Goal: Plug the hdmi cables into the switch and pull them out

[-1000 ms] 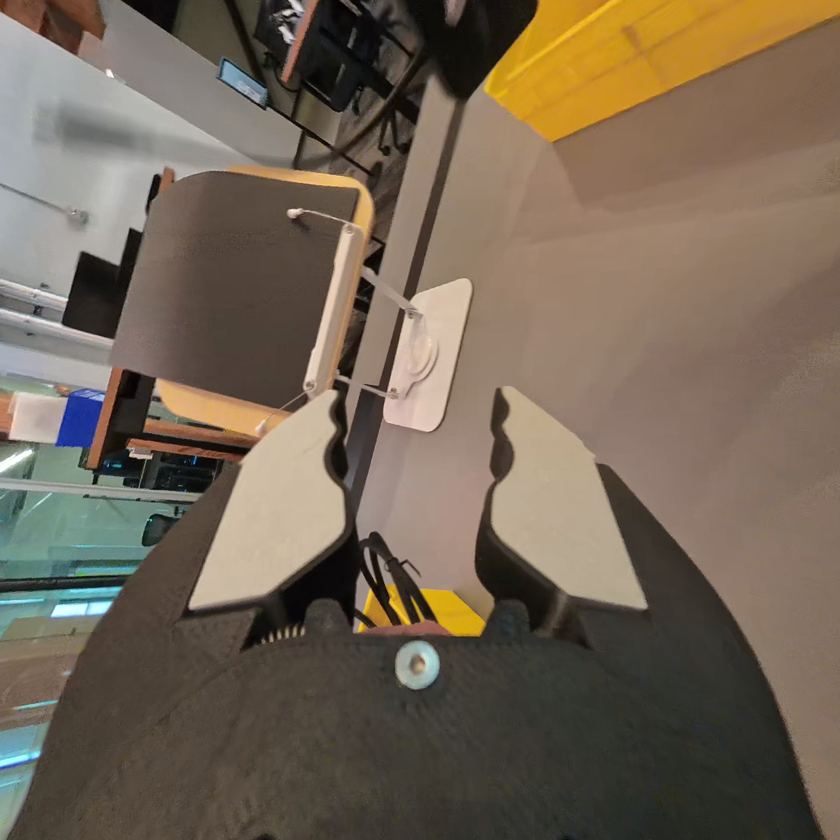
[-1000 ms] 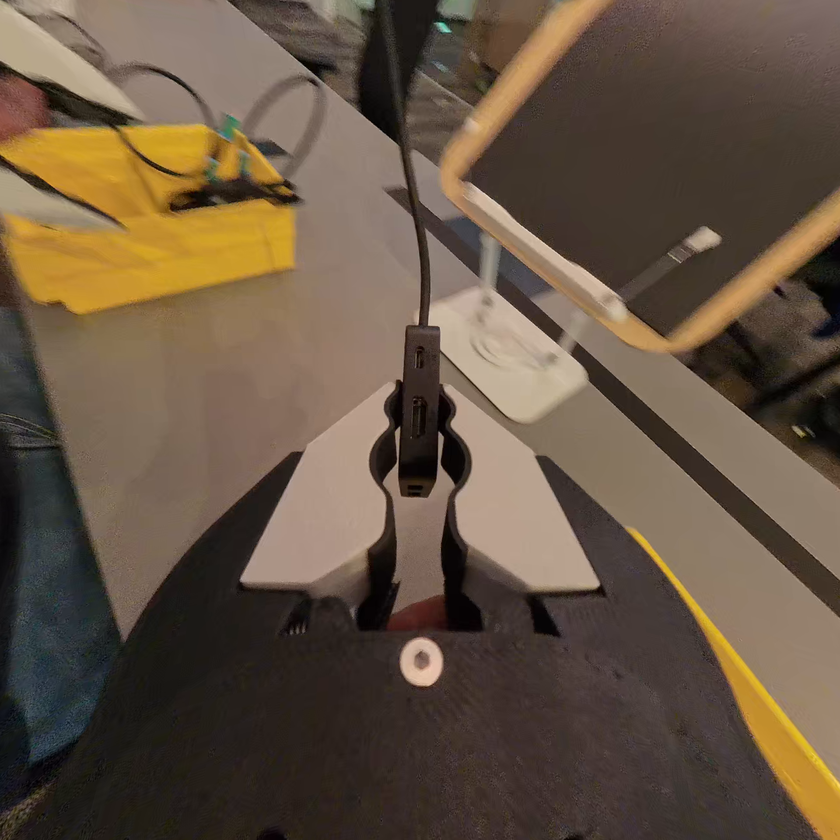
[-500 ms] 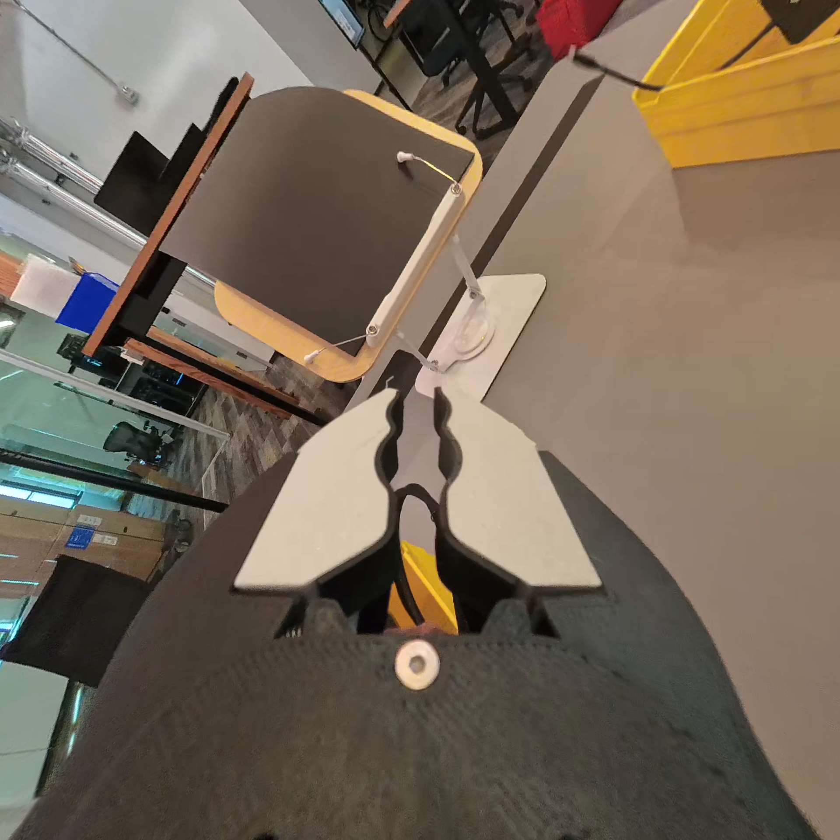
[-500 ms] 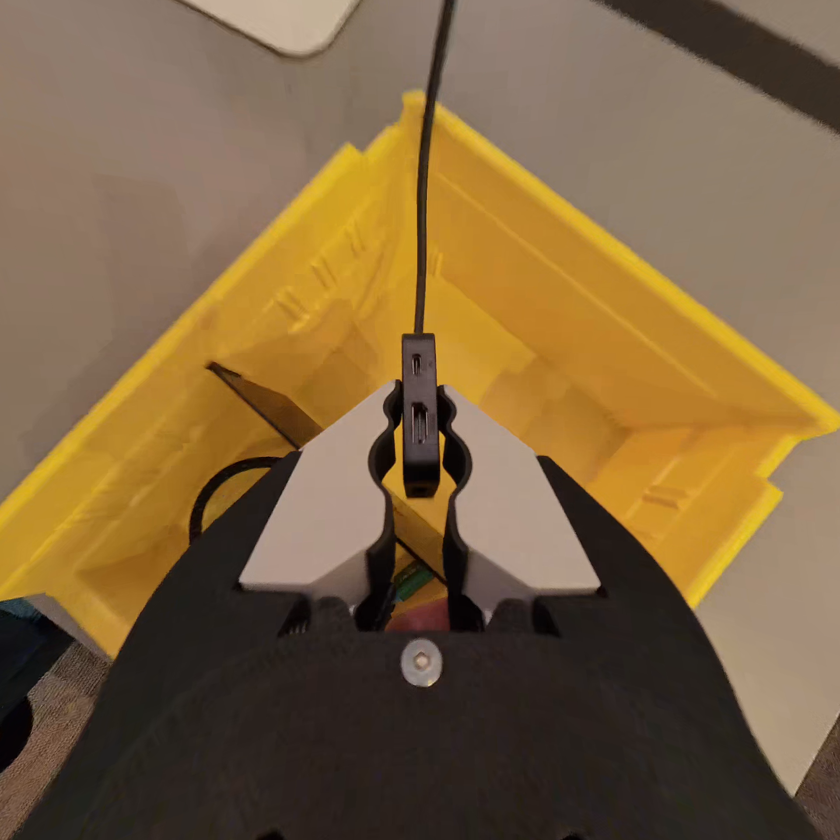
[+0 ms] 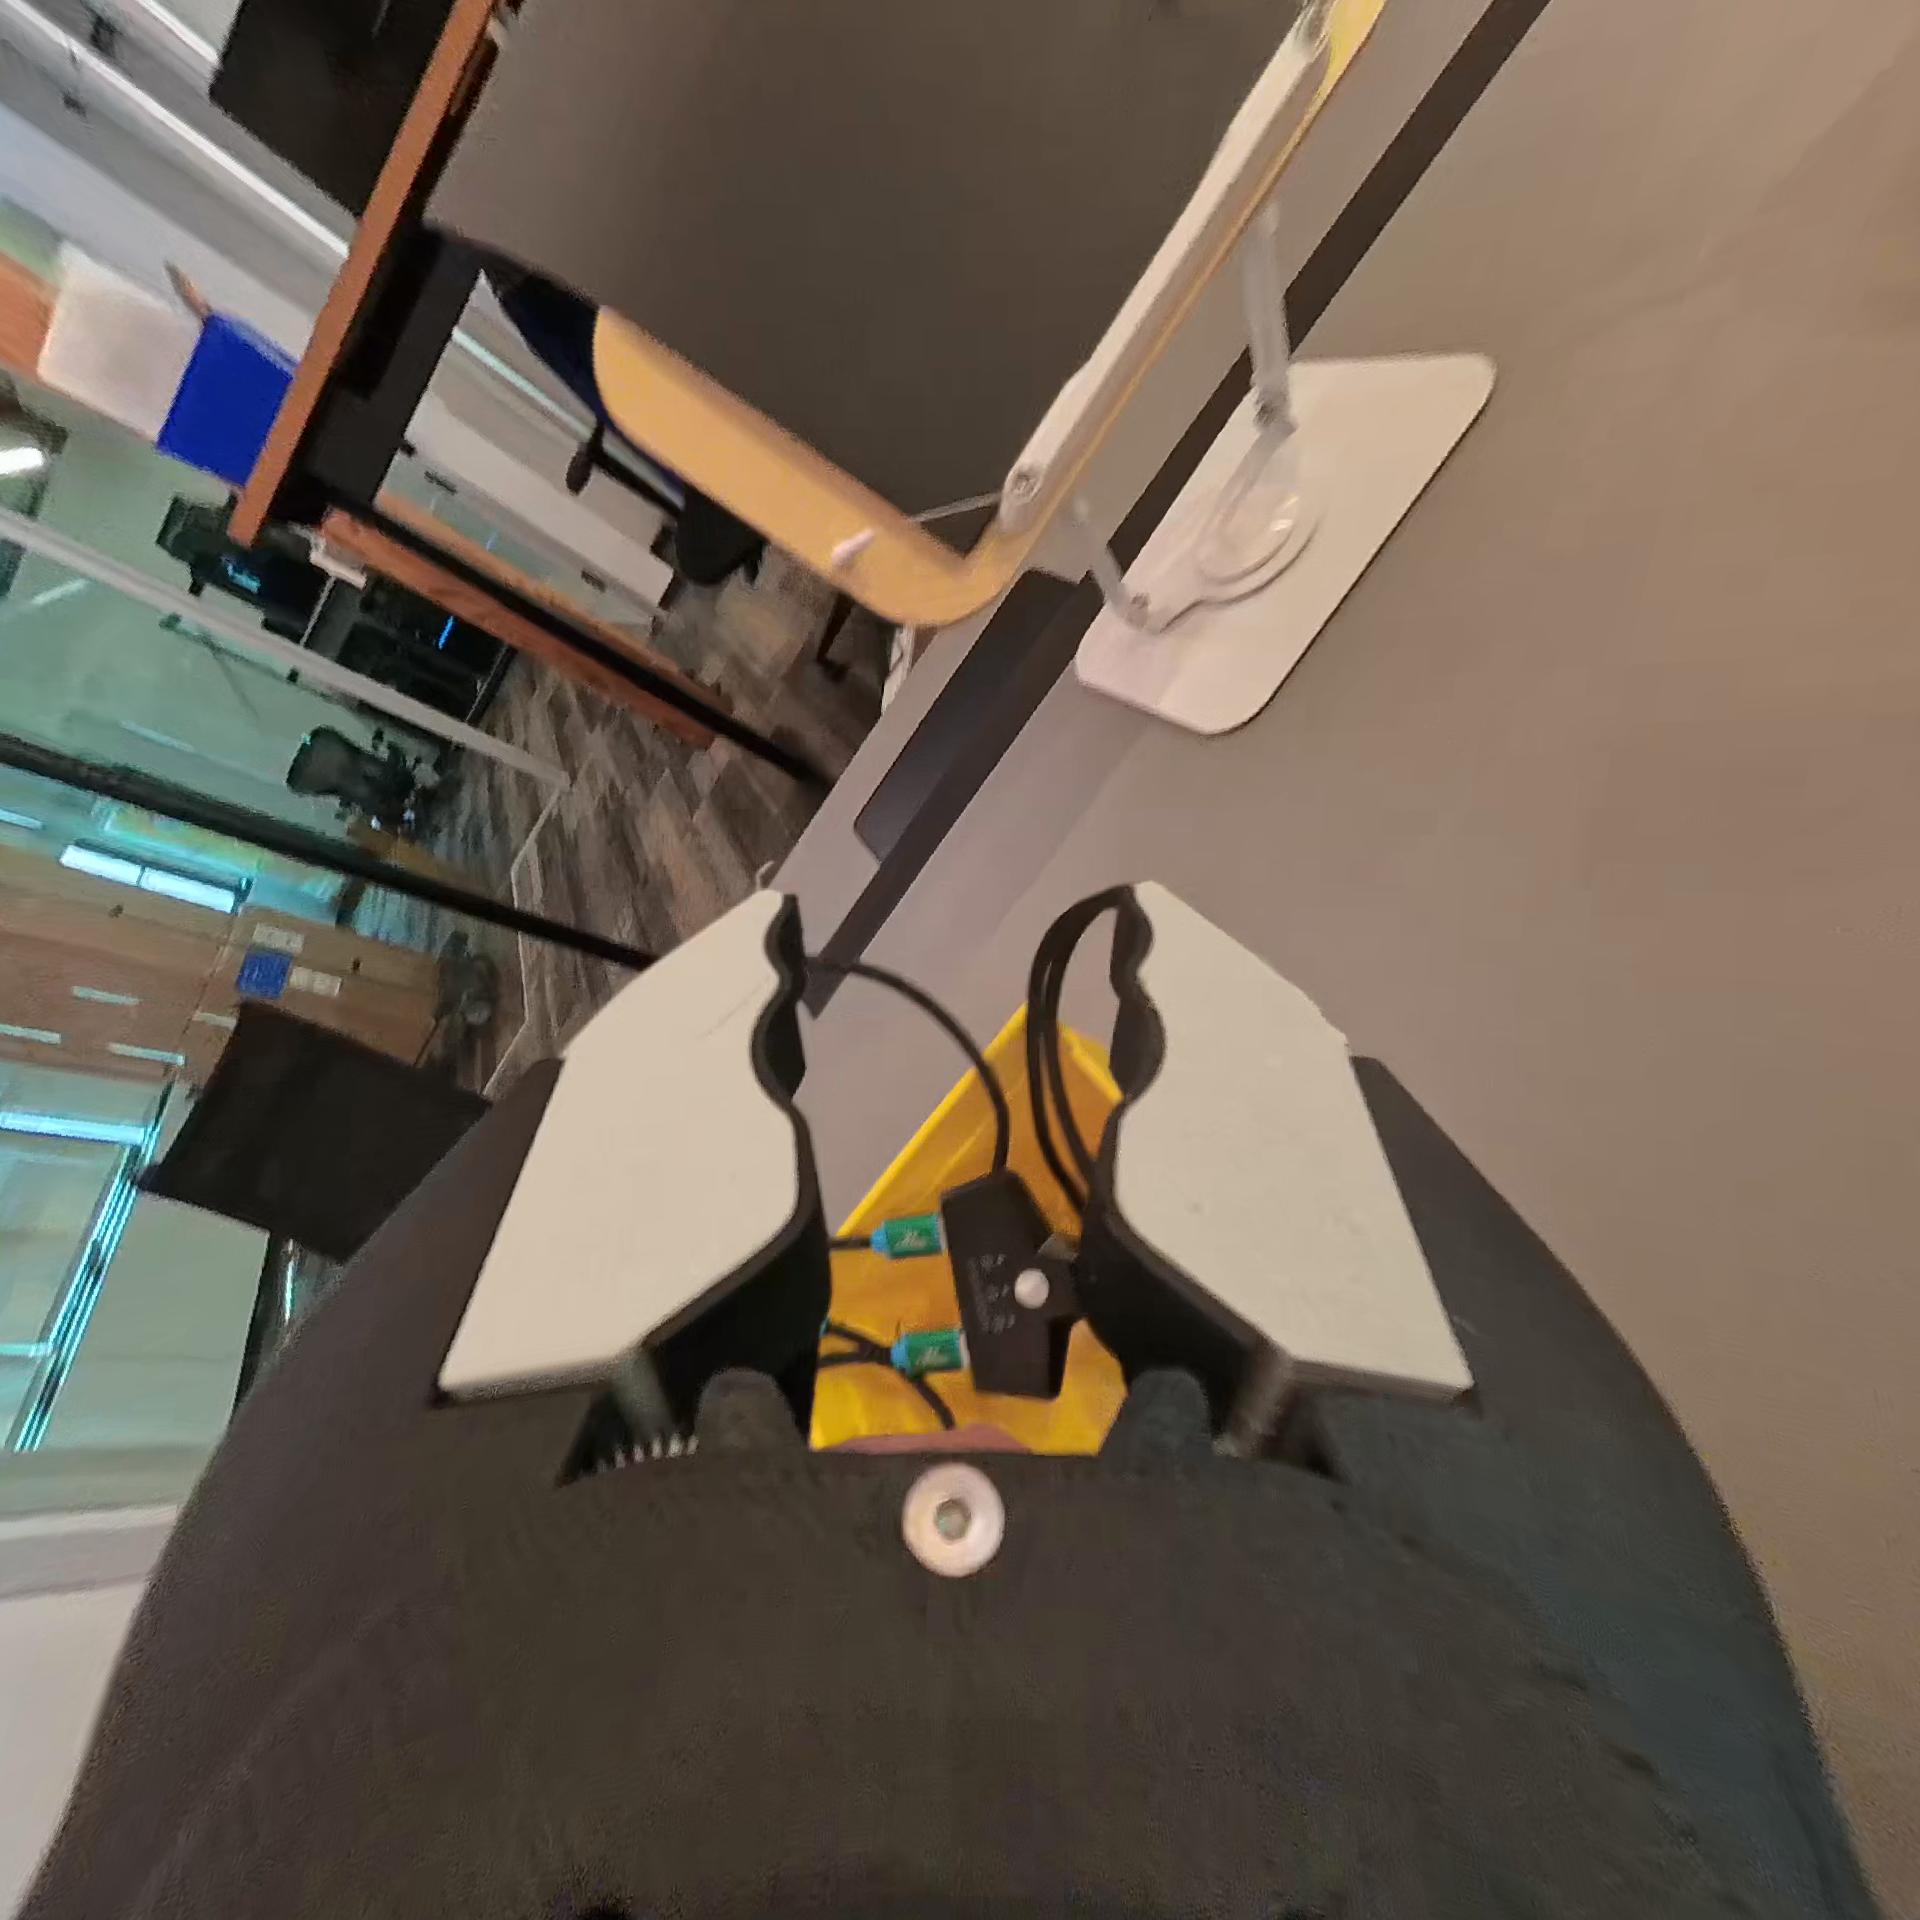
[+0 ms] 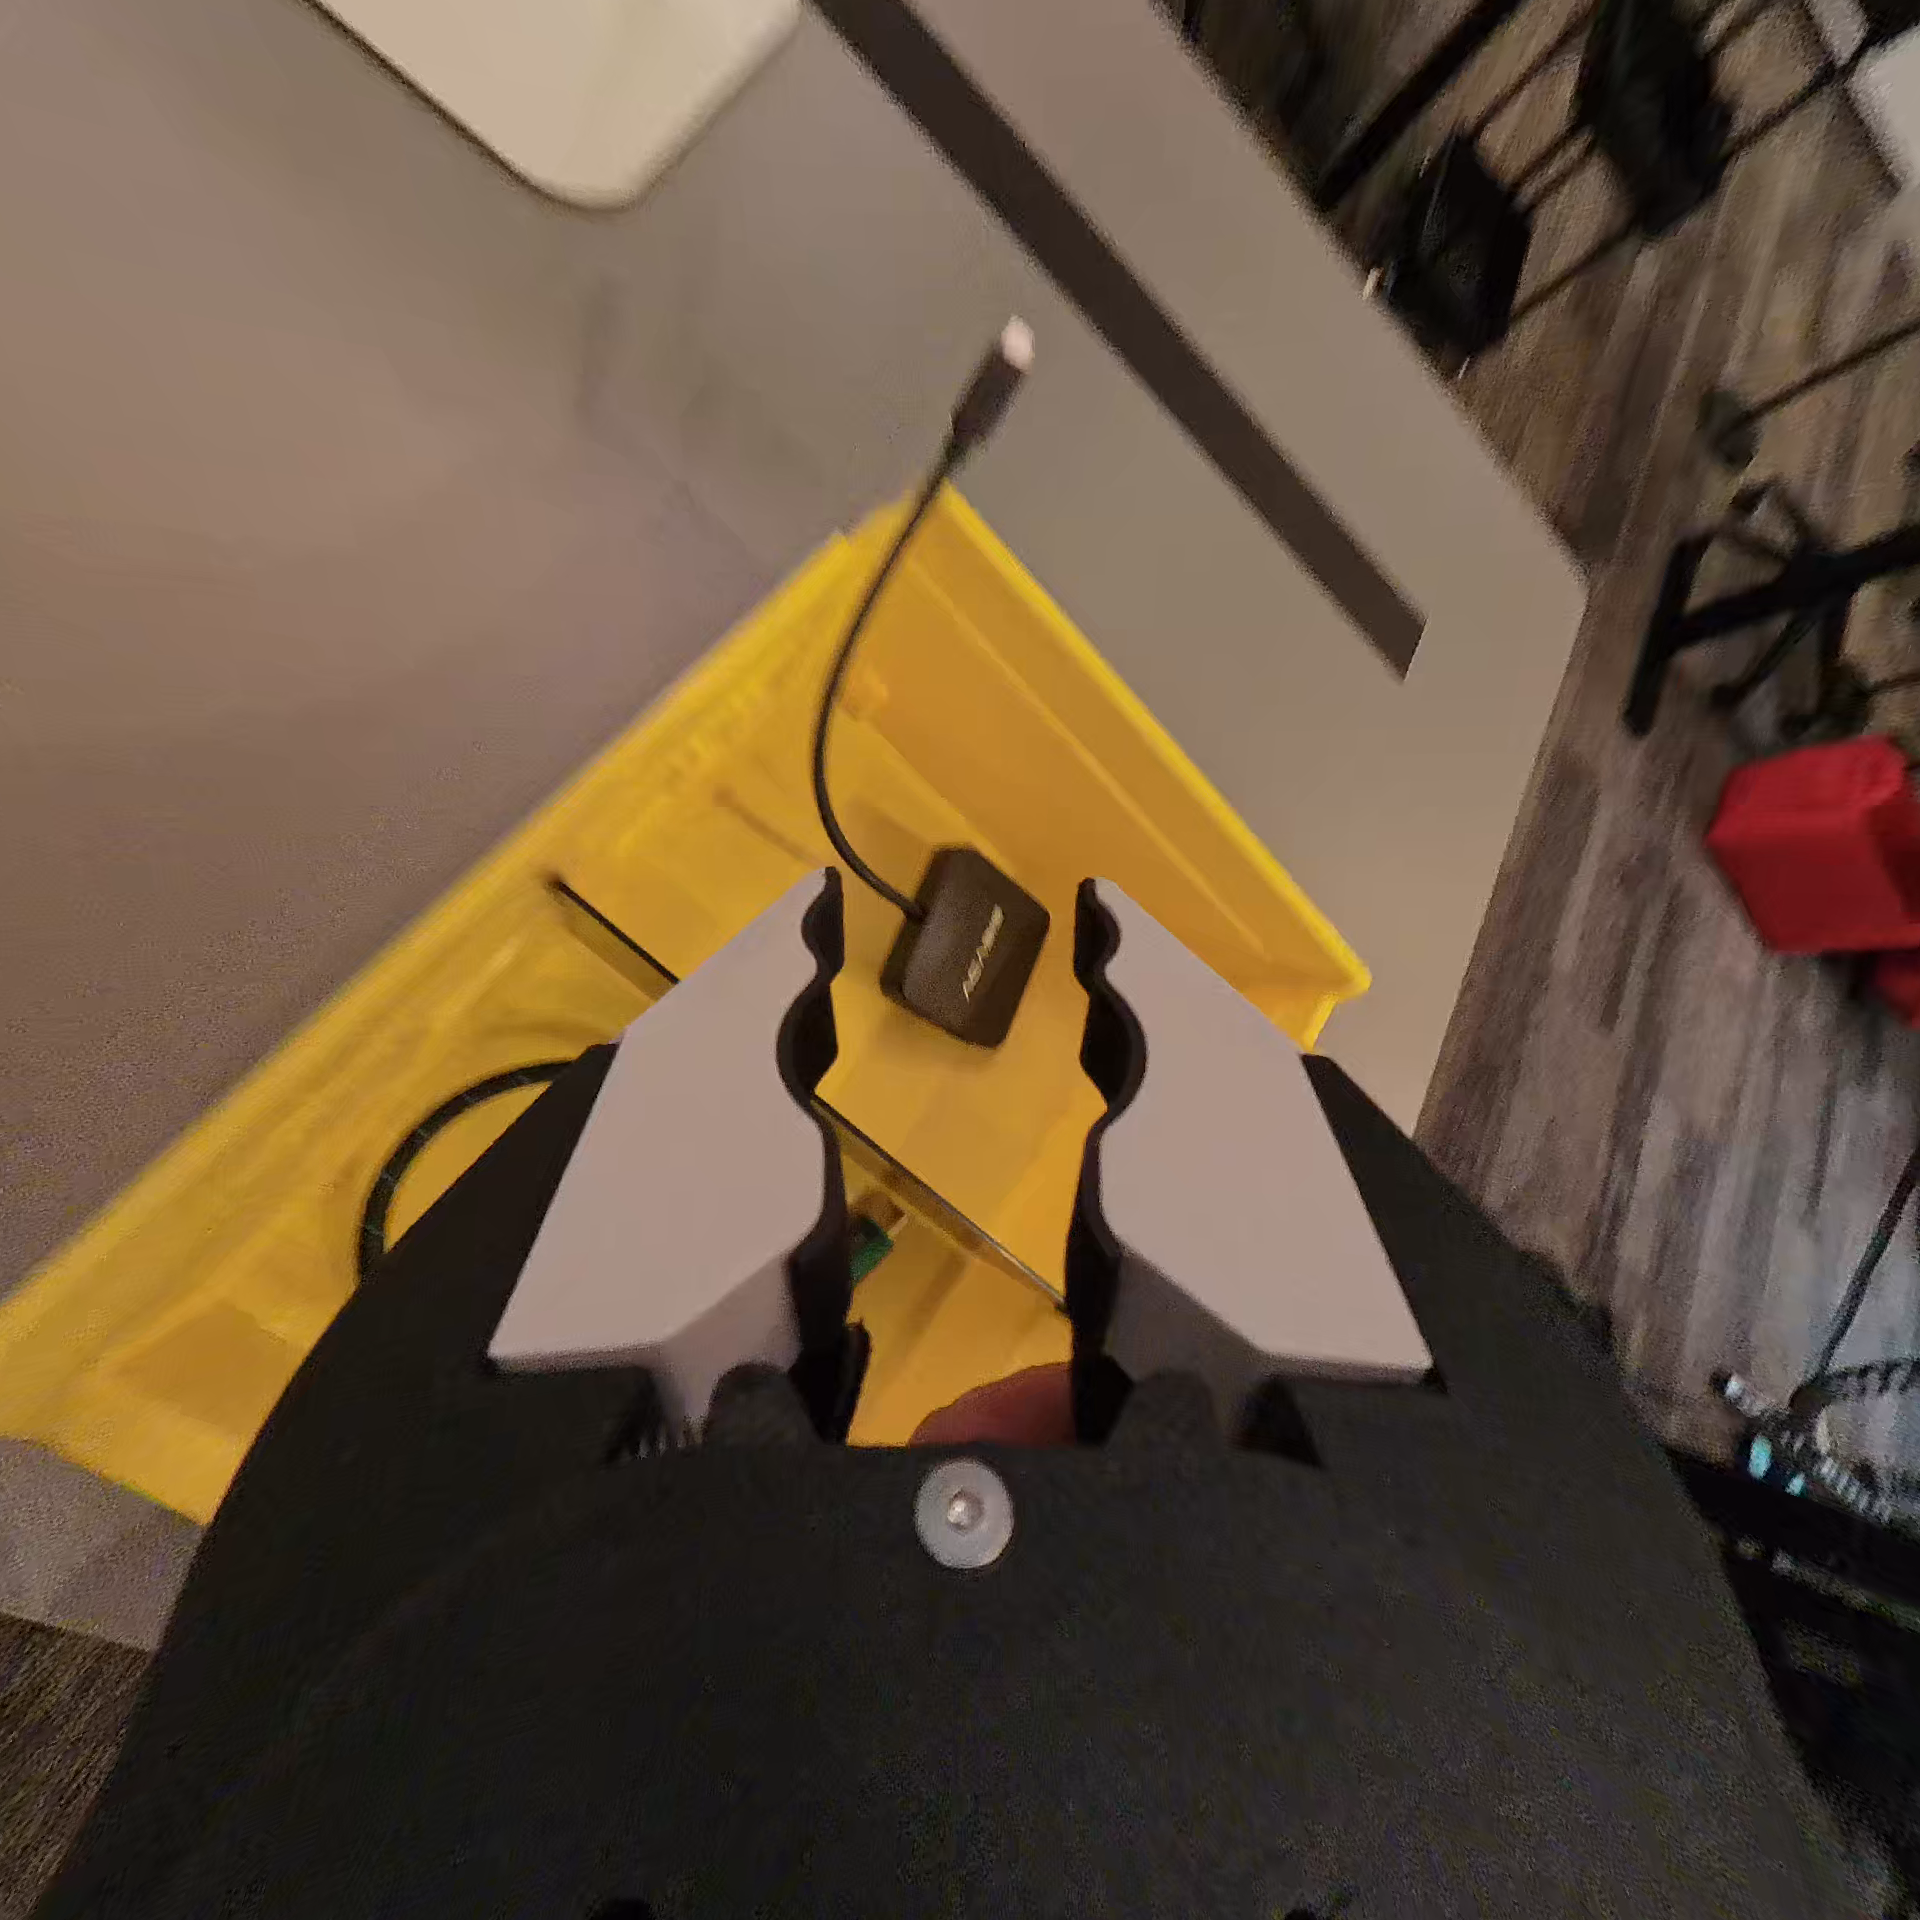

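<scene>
Both views are softened by motion blur, and much of the yellow plastic bin (image 6: pixel 1091 748) is covered by the black gripper bodies, so its full contents cannot be made out. In the left wrist view, a small black rectangular switch box (image 5: pixel 1003 1288) is seen lying in the bin between the spread jaws of the left gripper (image 5: pixel 961 935), with two green-tipped plugs (image 5: pixel 914 1236) apparently seated in its side. In the right wrist view, a flat black rounded adapter (image 6: pixel 964 945) is seen resting on the bin floor, its thin black cable (image 6: pixel 842 727) trailing over the rim onto the grey worktop (image 6: pixel 312 499). The jaws of the right gripper (image 6: pixel 956 894) are spread, and nothing is held.
</scene>
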`<state>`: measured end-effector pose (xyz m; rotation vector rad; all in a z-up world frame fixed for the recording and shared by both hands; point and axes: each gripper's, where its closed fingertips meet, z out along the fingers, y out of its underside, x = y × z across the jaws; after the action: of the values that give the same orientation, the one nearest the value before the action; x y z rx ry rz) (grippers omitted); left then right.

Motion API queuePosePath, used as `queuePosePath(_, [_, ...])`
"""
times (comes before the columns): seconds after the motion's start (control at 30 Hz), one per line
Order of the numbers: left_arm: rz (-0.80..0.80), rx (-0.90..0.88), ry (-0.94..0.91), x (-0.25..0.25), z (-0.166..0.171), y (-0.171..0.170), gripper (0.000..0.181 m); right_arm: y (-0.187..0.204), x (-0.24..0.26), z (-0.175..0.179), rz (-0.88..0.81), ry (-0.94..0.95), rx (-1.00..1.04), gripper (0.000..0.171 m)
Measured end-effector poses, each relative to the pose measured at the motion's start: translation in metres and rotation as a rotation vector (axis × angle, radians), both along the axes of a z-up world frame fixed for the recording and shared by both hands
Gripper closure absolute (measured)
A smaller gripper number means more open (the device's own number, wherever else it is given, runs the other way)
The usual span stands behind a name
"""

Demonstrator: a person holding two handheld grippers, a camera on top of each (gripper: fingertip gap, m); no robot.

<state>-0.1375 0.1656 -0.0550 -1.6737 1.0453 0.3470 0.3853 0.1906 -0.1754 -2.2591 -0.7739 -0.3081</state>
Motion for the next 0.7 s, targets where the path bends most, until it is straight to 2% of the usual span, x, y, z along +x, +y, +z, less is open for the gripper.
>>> queuePosePath(0.1, [0.065,-0.047,0.022,-0.034,-0.004,0.007,0.120,-0.009,-0.051,0.027,0.120,0.007,0.099,0.131])
queuePosePath(0.3, [0.160,-0.208,0.066,-0.091,-0.039,0.017,0.119,-0.044,-0.181,0.038,0.438,0.087,0.146,0.132])
queuePosePath(0.5, [0.209,-0.436,0.135,-0.125,-0.118,0.032,0.115,-0.072,-0.273,0.003,0.648,0.158,0.077,0.133])
queuePosePath(0.7, [0.201,-0.538,0.272,-0.134,-0.182,0.051,0.103,-0.084,-0.307,-0.028,0.717,0.191,0.021,0.132])
